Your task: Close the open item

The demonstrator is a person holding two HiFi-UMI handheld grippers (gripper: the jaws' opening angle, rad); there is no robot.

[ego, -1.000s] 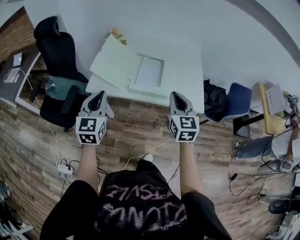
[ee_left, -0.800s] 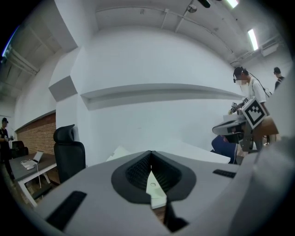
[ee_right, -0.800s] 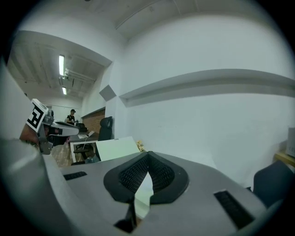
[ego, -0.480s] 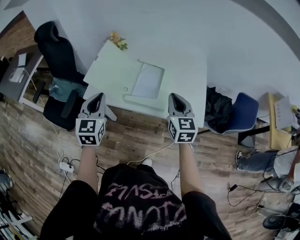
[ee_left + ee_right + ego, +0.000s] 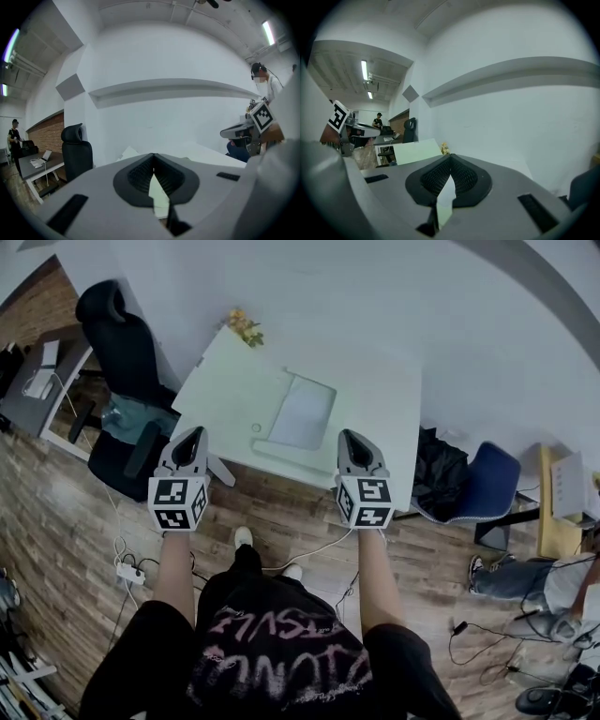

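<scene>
The left tool and the right tool both have their jaws closed together at the tips and hold nothing between them. The open item, a flat white thing with its lid raised, perhaps a laptop, lies on the white counter, just ahead of both tools and between them, a little nearer to the right one. A black chair stands ahead of the left tool, on its outer side.
</scene>
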